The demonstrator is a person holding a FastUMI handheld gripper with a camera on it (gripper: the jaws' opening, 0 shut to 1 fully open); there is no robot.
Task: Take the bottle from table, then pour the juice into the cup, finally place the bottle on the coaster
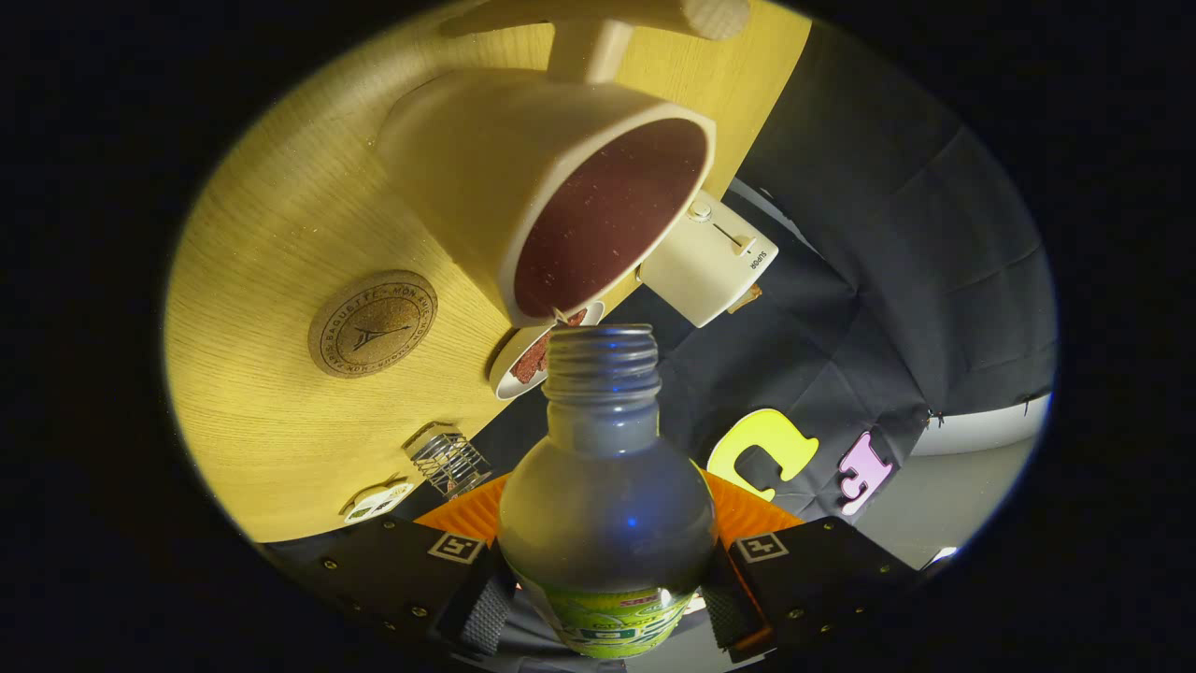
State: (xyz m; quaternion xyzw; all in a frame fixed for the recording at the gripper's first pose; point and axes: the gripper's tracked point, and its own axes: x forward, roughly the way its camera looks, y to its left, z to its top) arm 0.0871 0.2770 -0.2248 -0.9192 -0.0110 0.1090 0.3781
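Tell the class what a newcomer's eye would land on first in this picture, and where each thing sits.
First comes the uncapped bottle, clamped between the fingers of the hand-held gripper, with its open mouth tipped toward the cup just ahead. The cup's dark inside faces the bottle, on the wooden table. Beside the cup lies the round cork coaster, with nothing on it.

Table (271, 411): pale wood grain.
Cup (523, 187): stands on it.
Coaster (373, 323): round cork, beside the cup.
Small dish (523, 366): near the cup.
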